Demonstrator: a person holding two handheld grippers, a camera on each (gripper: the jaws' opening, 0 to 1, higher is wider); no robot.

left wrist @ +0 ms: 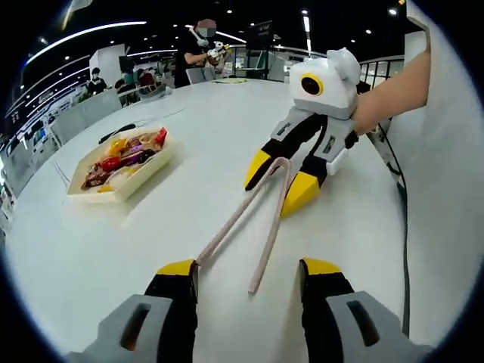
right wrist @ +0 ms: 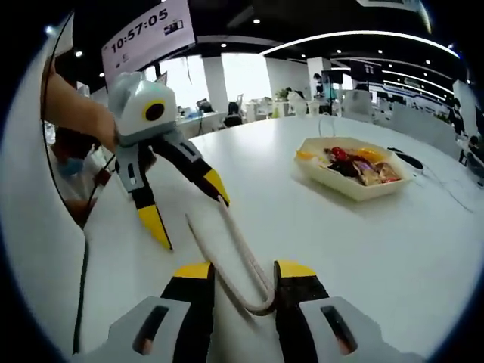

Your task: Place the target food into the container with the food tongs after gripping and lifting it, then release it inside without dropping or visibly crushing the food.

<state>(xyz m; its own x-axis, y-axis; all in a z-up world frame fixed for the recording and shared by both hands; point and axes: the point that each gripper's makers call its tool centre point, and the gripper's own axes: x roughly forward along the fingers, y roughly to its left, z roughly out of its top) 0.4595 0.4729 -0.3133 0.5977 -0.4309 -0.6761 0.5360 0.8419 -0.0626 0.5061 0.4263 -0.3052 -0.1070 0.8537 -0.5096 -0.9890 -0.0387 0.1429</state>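
Note:
Pink food tongs (left wrist: 249, 227) lie on the white table (left wrist: 181, 113), their bend pointing away from my left gripper (left wrist: 249, 268). That gripper is open, its yellow tips on either side of the tongs' free ends. My right gripper (left wrist: 277, 183) comes in from the right, and its jaws press the tongs' two arms just below the bend. In the right gripper view the tongs' bend (right wrist: 257, 302) sits between my right gripper's (right wrist: 243, 270) jaws, and the left gripper (right wrist: 189, 208) stands open at the far ends. A cream container (left wrist: 140, 181) (right wrist: 340, 185) holds mixed red and orange food (left wrist: 121, 155).
A dark cable (left wrist: 402, 219) (right wrist: 79, 287) runs along the table edge beside the person's arm (left wrist: 393, 94). A black object (right wrist: 408, 159) lies past the container. People and other tables fill the background. A sign (right wrist: 144, 34) reads 10:57:05.

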